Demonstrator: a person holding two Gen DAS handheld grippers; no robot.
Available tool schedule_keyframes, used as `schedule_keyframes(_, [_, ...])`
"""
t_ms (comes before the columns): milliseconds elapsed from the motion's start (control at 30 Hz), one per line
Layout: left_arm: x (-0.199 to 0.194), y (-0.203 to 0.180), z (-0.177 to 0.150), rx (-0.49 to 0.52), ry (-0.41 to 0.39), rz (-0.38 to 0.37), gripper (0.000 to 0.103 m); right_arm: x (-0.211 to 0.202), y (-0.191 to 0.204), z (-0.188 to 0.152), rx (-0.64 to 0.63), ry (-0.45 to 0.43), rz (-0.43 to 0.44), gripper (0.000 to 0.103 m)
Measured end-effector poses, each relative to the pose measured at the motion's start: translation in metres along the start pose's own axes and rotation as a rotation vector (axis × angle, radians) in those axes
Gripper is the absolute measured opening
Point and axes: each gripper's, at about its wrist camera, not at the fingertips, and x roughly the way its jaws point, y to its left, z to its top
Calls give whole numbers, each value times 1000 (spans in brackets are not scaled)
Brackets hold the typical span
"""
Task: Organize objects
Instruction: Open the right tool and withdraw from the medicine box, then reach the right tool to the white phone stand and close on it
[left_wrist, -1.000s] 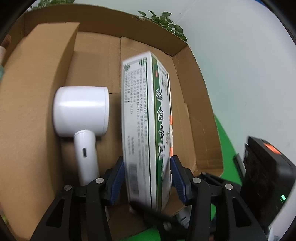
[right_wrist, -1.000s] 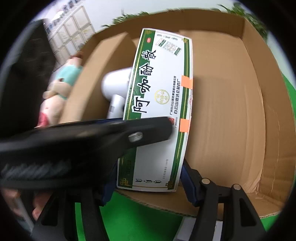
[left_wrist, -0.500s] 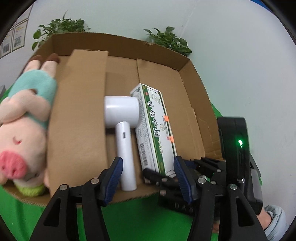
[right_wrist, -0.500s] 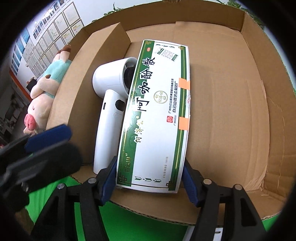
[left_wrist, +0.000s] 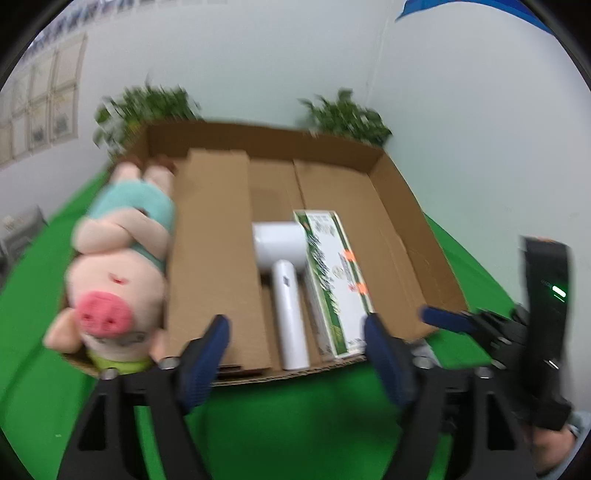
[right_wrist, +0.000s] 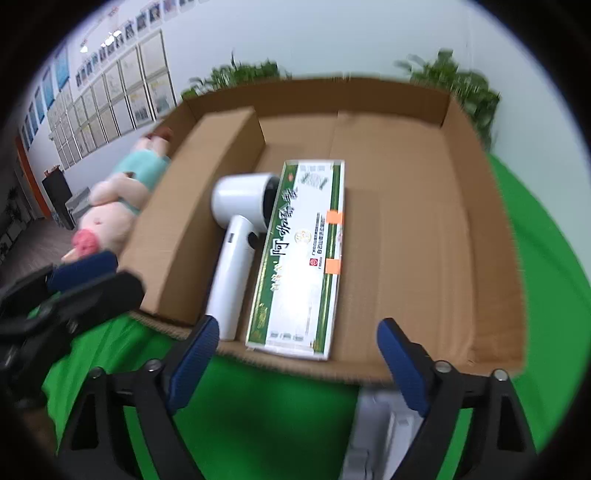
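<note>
Carton (right_wrist: 299, 258) released, flat on the tray (right_wrist: 424, 229) floor touching the dryer (right_wrist: 240, 236), near its front edge
Left gripper (left_wrist: 297, 332) and right gripper (right_wrist: 297, 341) both spreading, nothing between jaws, drawn back from a second ago; placement looks finished, pig (left_wrist: 114, 273) lies beyond the left wall

- A bright green cloth-covered bench (left_wrist: 280, 417) fills the lower part of both views.
- Two leafy green potted plants (left_wrist: 347, 118) stand at the upper middle, against the wall.
- A pale grey-white wall (left_wrist: 258, 66) spans the top of the frame.
- Rows of framed paper sheets (right_wrist: 110, 96) hang at the upper left in the right wrist view.
- A dark cabinet (right_wrist: 57, 192) stands at the far left.
</note>
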Motion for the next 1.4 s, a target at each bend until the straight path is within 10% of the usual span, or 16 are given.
schedule_keyframes(167, [-26, -18, -20, 66, -127, 108, 98, -15, -10, -16, 5, -50, -32, 91])
schedule_keyframes(967, [-8, -39, -64, 33, 22, 19, 98, -1, -47, -44, 93, 83, -57, 102])
schedule_keyframes(1400, [22, -44, -77, -10, 131, -94, 98, 14, -35, -62, 14, 166, -102, 66])
